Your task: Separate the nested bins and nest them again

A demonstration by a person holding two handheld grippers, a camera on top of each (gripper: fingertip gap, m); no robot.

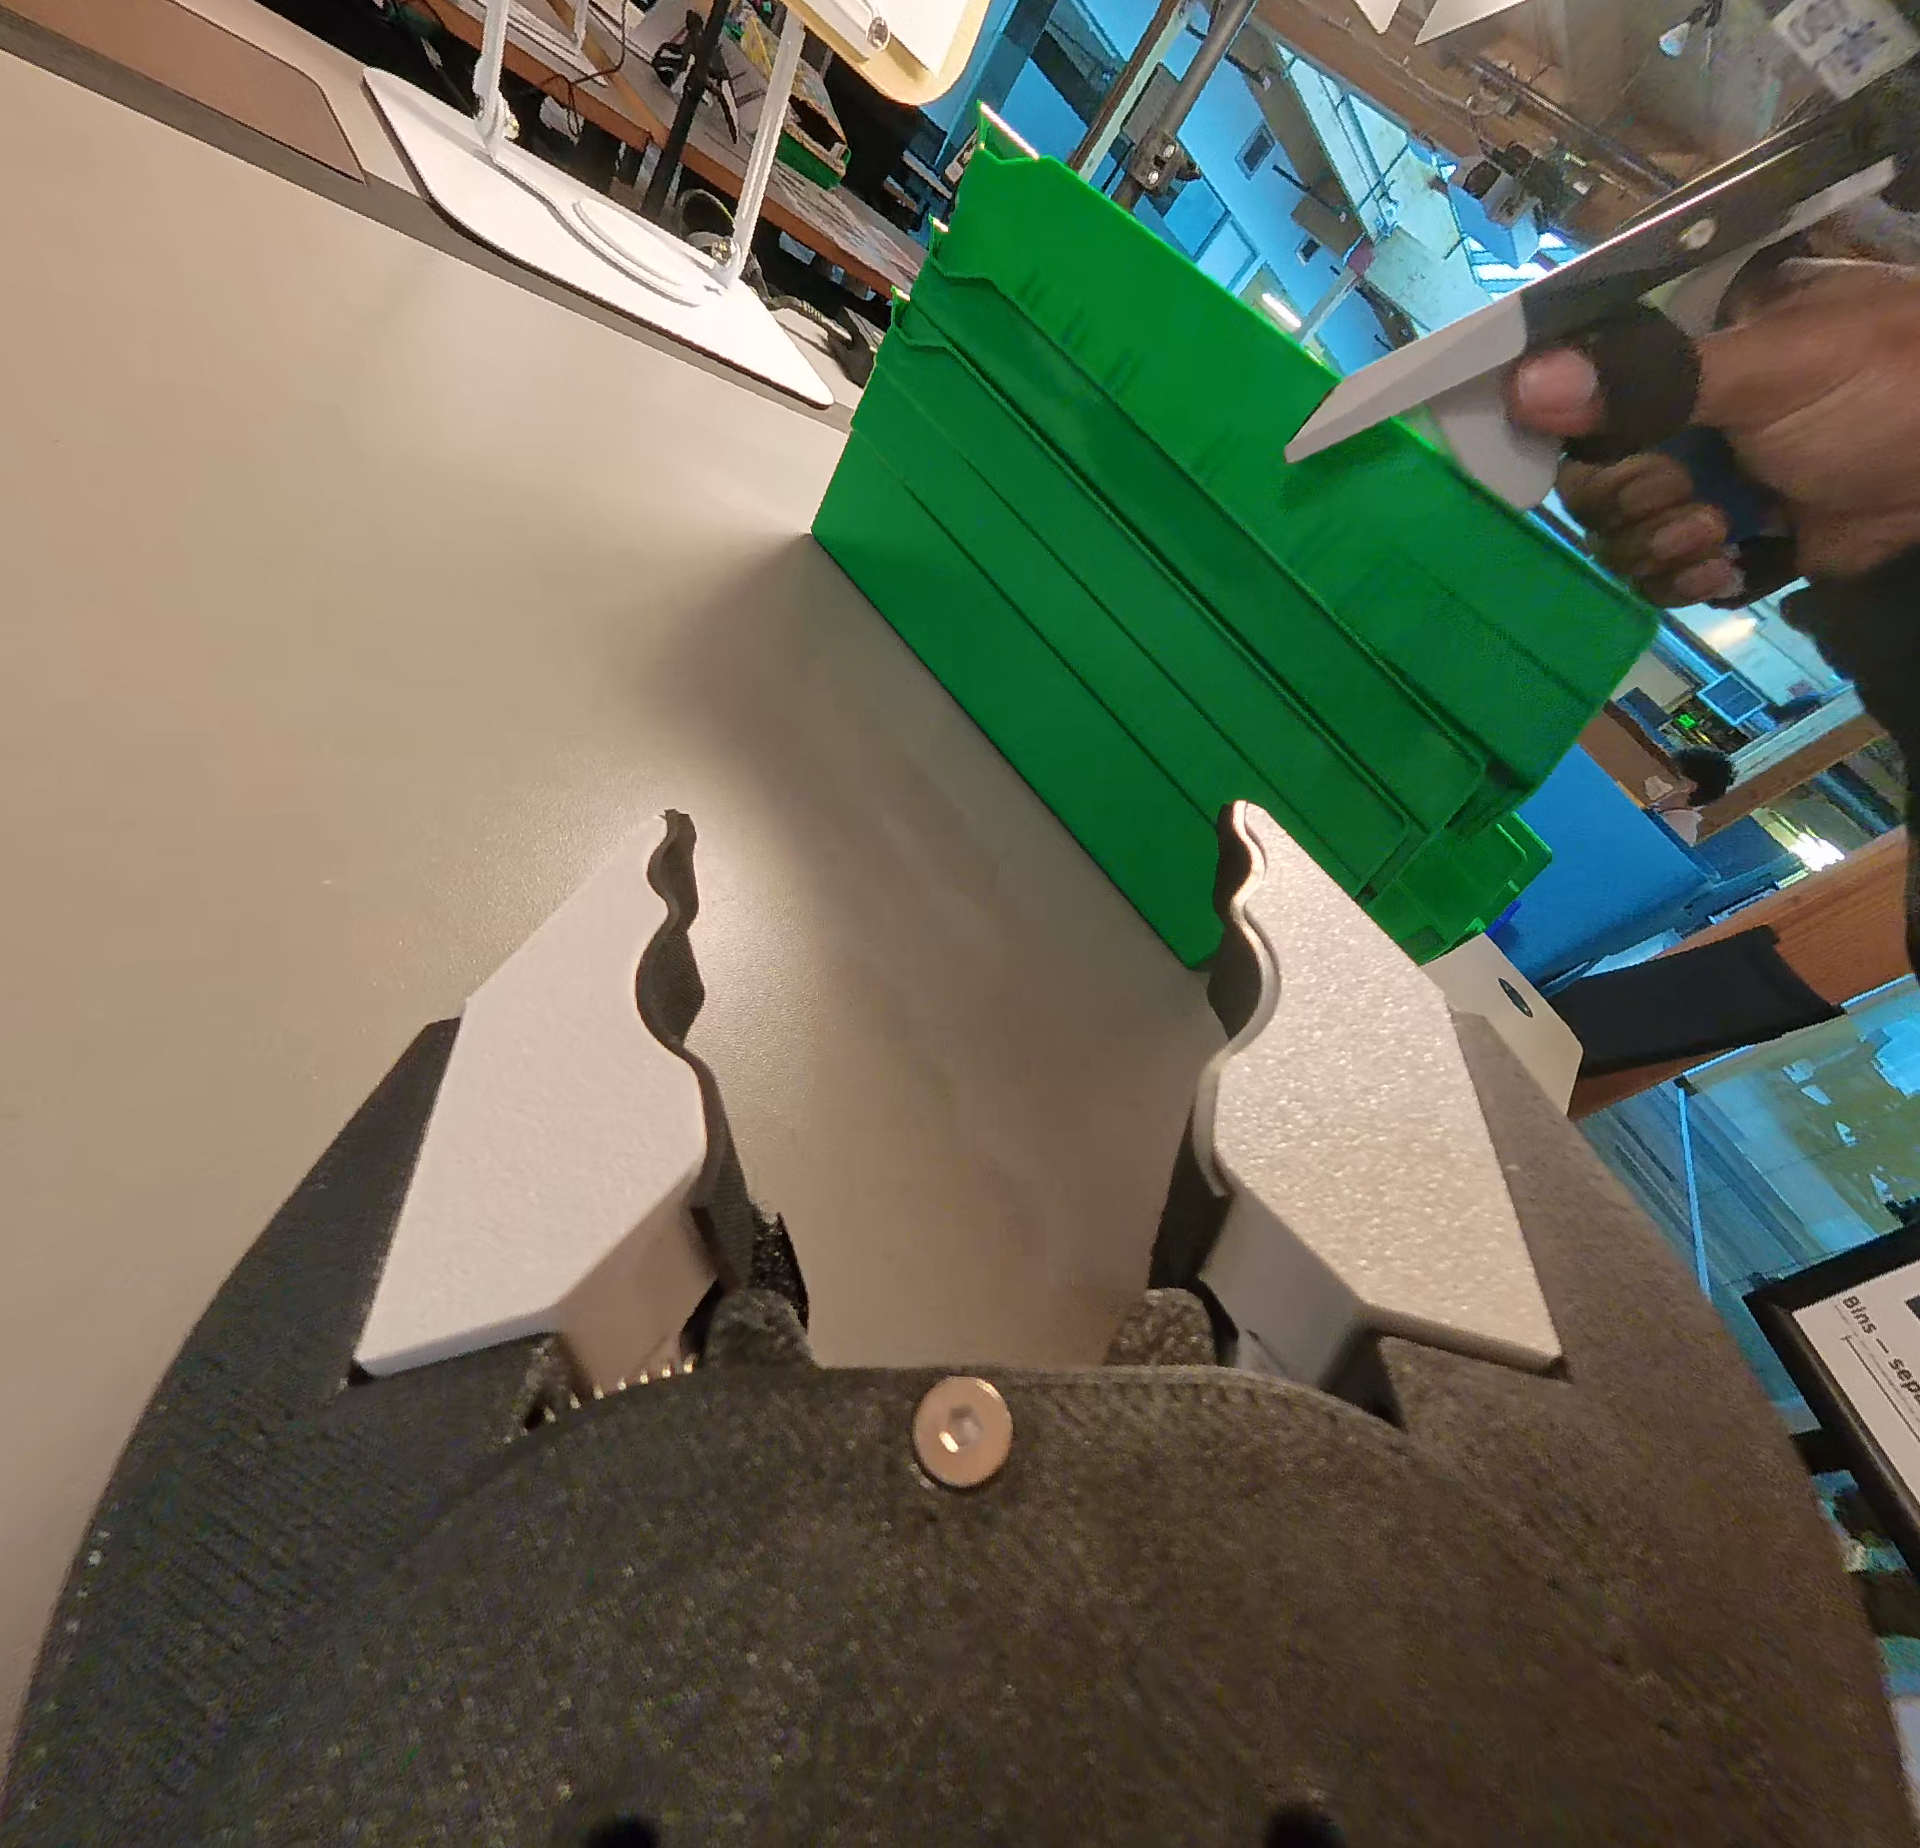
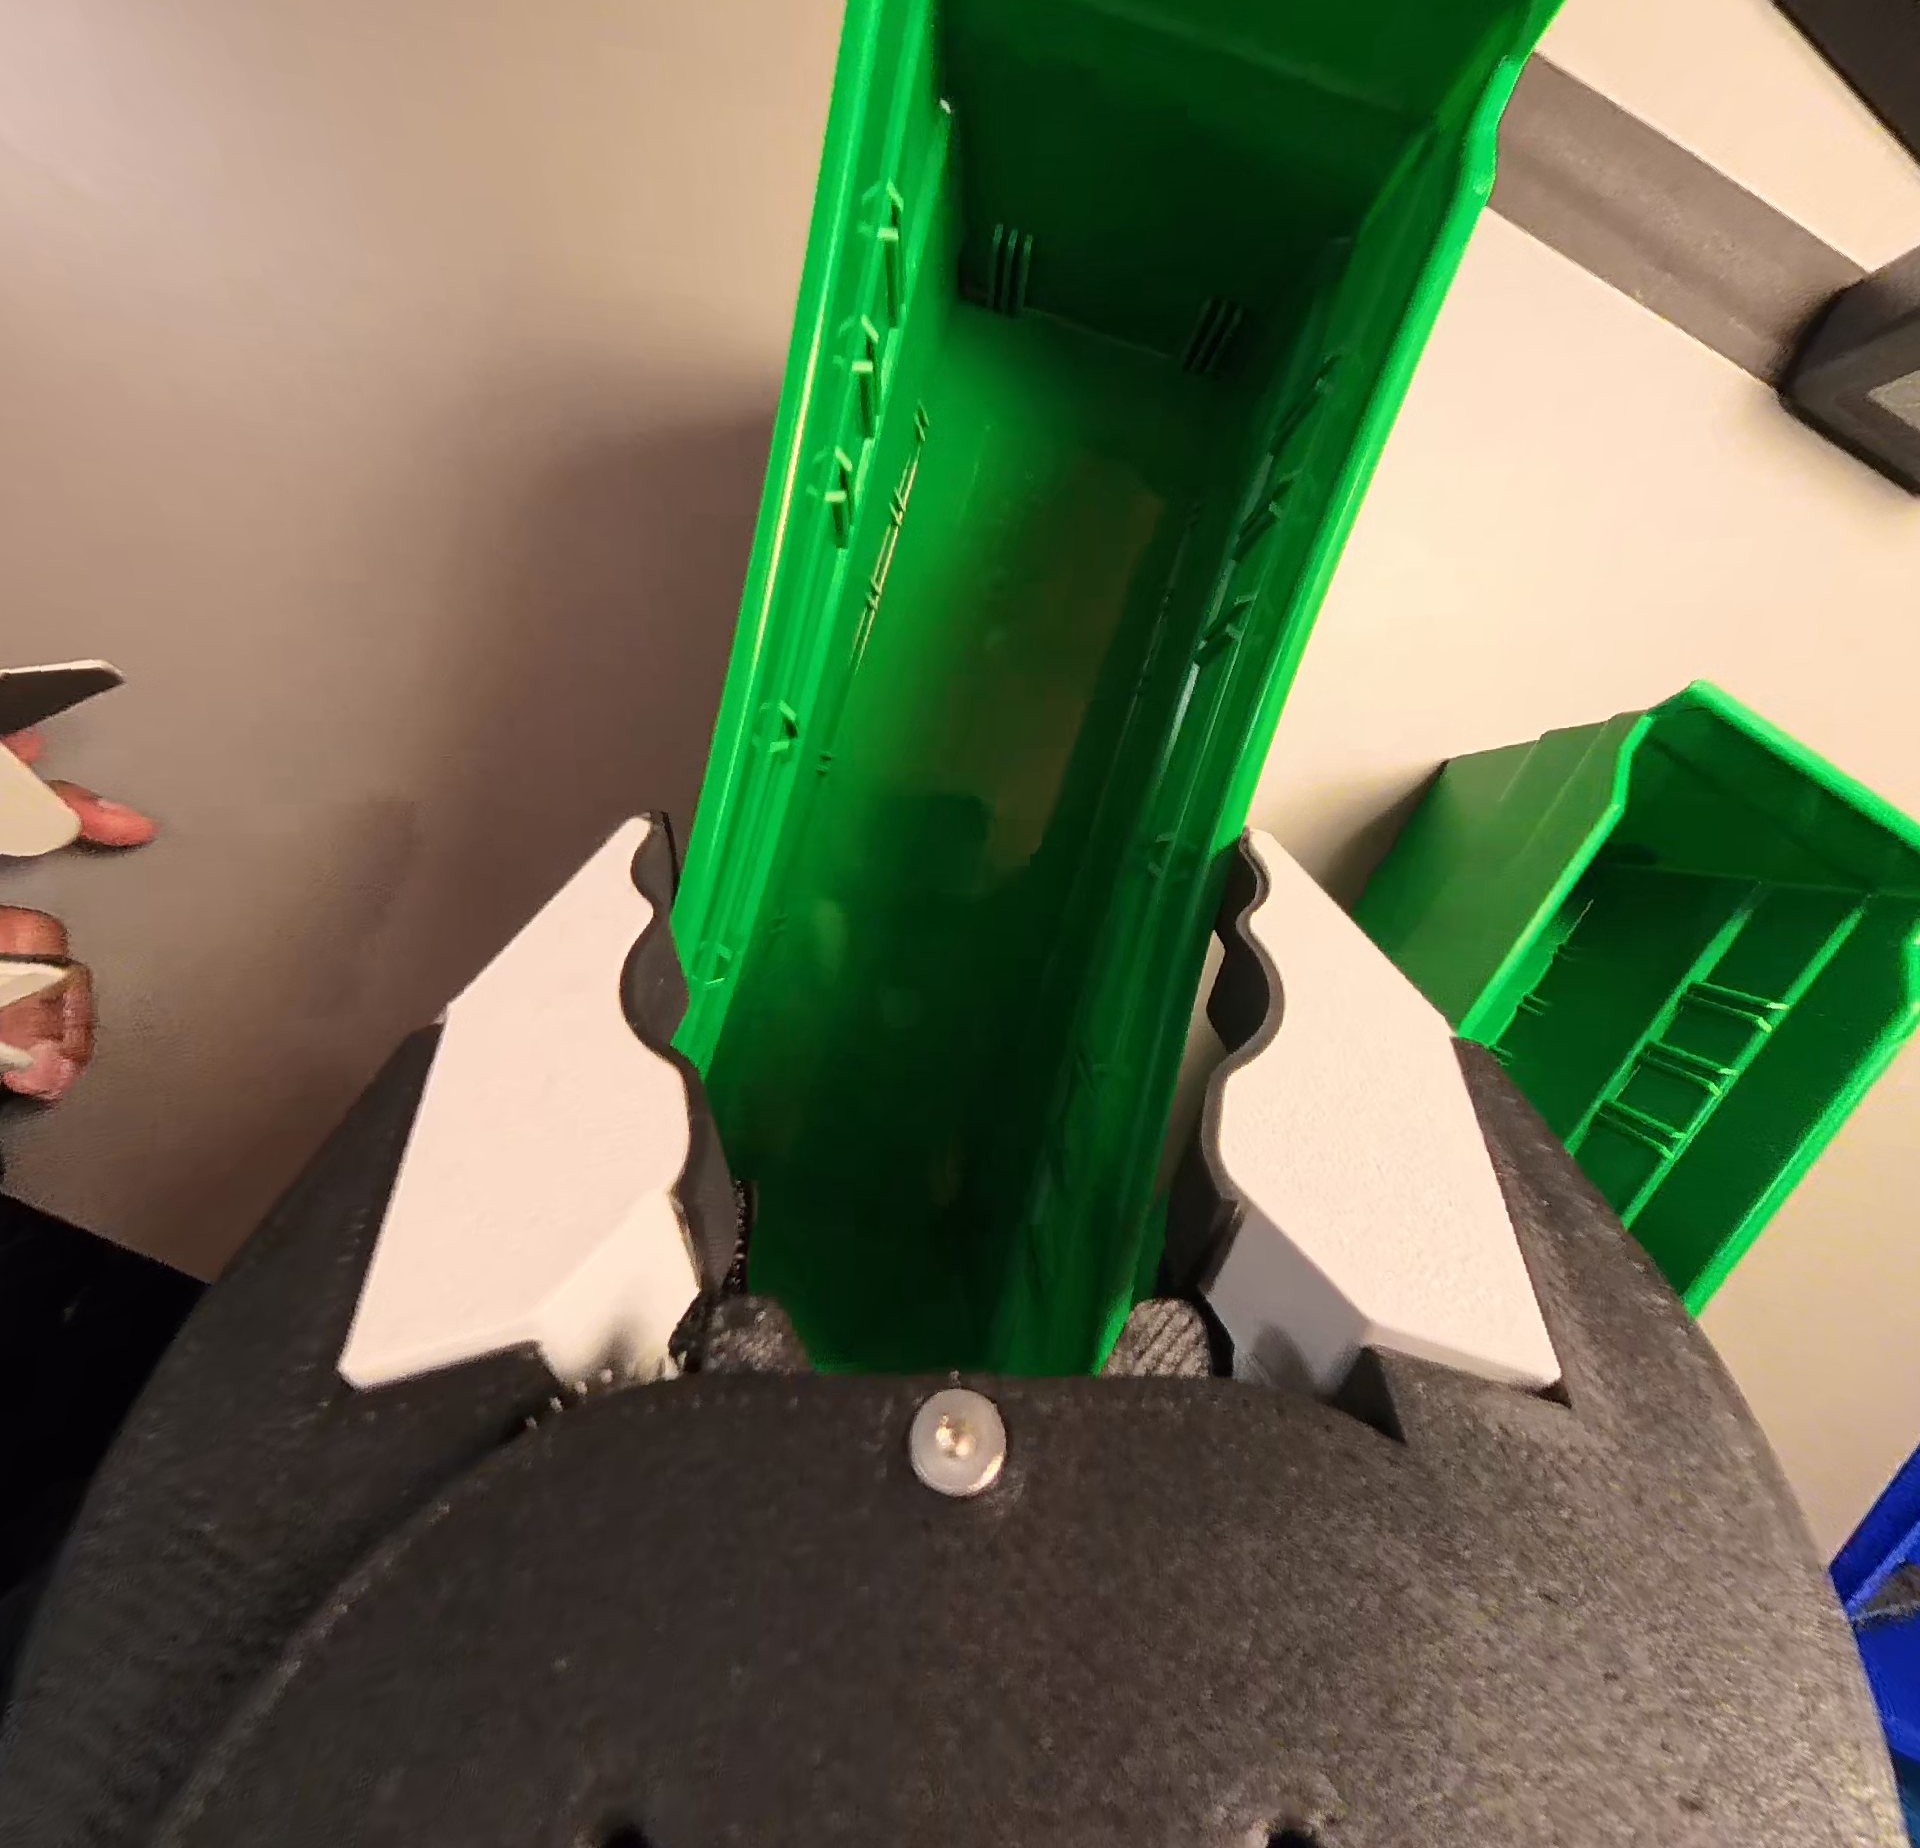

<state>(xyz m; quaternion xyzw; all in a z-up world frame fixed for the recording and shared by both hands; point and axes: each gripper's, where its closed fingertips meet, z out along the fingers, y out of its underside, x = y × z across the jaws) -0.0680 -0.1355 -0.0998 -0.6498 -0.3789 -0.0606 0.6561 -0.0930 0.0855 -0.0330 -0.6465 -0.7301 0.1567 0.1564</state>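
Observation:
A stack of nested green bins (image 1: 1091, 635) stands on the grey table (image 1: 312, 655). In the left wrist view my left gripper (image 1: 958, 822) is open and empty, low over the table, with its right fingertip (image 1: 1247, 842) beside the stack's near corner. My right gripper (image 2: 956, 832) straddles the long top green bin (image 2: 1039, 551), with both pads against its side walls. In the left wrist view this top bin (image 1: 1247, 375) sits tilted above the others, with a finger of the right gripper (image 1: 1382, 396) on its side.
A second green bin (image 2: 1714, 967) lies to the right of the held one. A blue object (image 2: 1881, 1549) is at the lower right. A white stand base (image 1: 582, 240) sits at the table's far side, and a framed sheet (image 1: 1849, 1383) at the right edge.

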